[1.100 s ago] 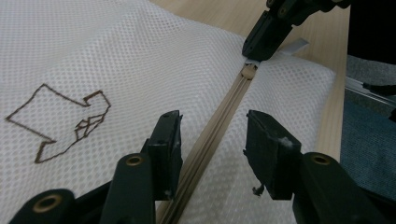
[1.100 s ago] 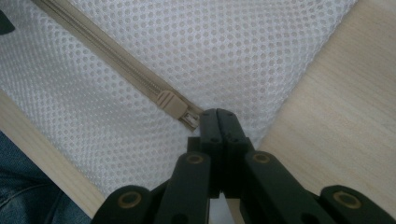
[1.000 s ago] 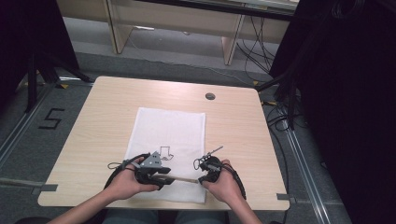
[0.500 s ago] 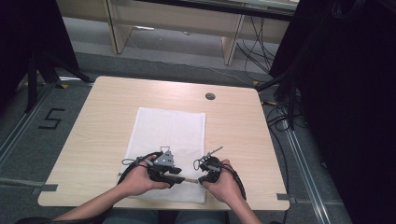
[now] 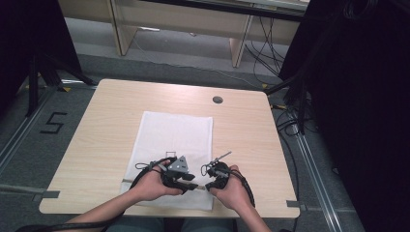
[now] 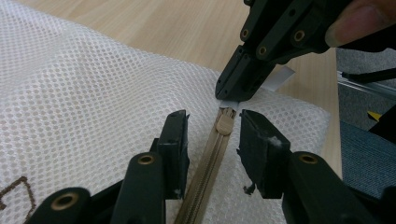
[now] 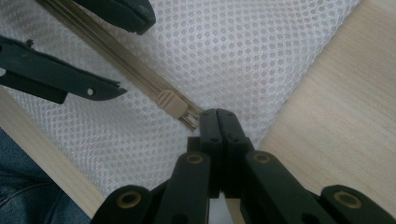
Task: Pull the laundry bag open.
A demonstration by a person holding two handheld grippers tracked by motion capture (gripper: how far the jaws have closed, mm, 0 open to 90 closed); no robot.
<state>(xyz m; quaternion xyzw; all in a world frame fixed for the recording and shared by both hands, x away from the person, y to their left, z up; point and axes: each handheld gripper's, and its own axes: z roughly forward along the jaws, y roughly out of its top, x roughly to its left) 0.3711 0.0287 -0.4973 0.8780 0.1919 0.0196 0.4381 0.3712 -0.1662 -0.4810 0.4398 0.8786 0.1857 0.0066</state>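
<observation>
Pale wood tabletop (image 5: 106, 125) under me, with the white mesh bag (image 5: 174, 133) lying flat near my edge, its zipper (image 6: 205, 172) along the near hem. Going left to right: my left gripper (image 6: 212, 140) has just been closing, its jaws parted on either side of the tan zipper pull (image 6: 225, 122), pads not yet pressing it. Beside it, my right gripper (image 7: 217, 116) is clamped tight on the fabric tab at the zipper's end, pinning the bag. I judge the mesh light, limp and prone to bunching, so the anchor matters; the pull is small, hard and slick, best pinched squarely across its flat sides.
</observation>
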